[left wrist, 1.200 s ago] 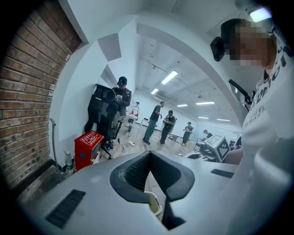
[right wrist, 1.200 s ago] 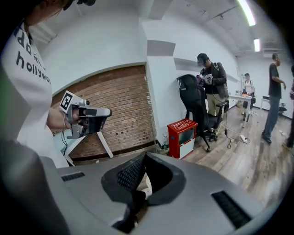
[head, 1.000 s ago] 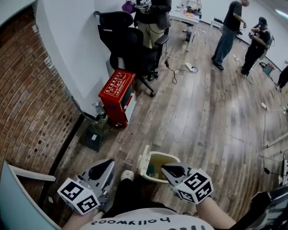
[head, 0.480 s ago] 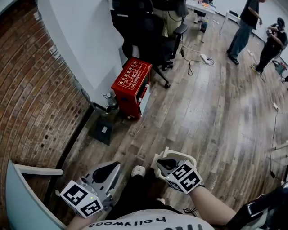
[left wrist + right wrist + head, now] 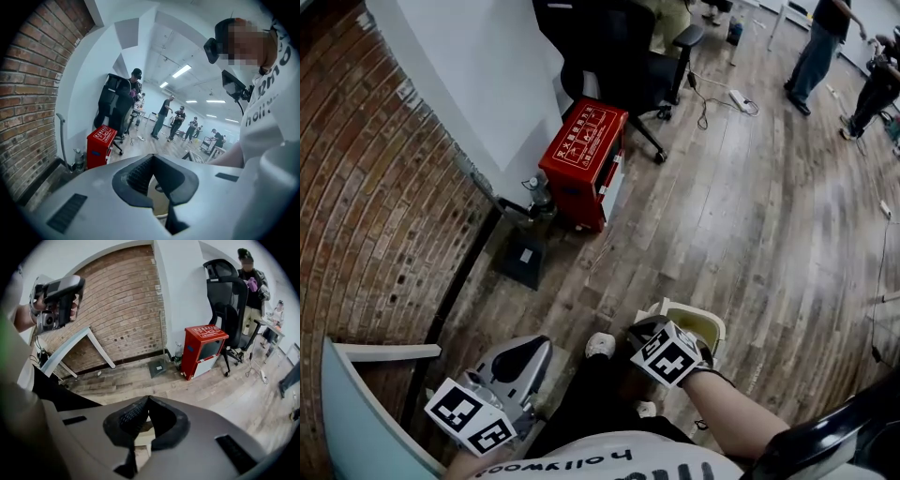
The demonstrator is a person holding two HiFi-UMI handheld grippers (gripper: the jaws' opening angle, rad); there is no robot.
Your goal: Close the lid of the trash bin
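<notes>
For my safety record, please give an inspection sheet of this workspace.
Surface: wooden plank floor.
Job's things: cream trash bin by the person's feet, partly under the right claw; lid position unclear.
Clutter: red cabinet, bottle, dark floor plate.
Grippers: left claw shut, empty; right claw shut, over the bin.
Cables: power strip with cord on the floor.
Surroundings: brick wall, office chair, people far off.

left grey two-jaw gripper (image 5: 535, 346) with its marker cube: held low at the person's left side, nose pointing forward, jaw tips together, nothing between them | right grey two-jaw gripper (image 5: 639, 331): further forward, angled down, jaw tips meeting, nothing clamped | bare right forearm (image 5: 727, 412): extended, slanting inward
</notes>
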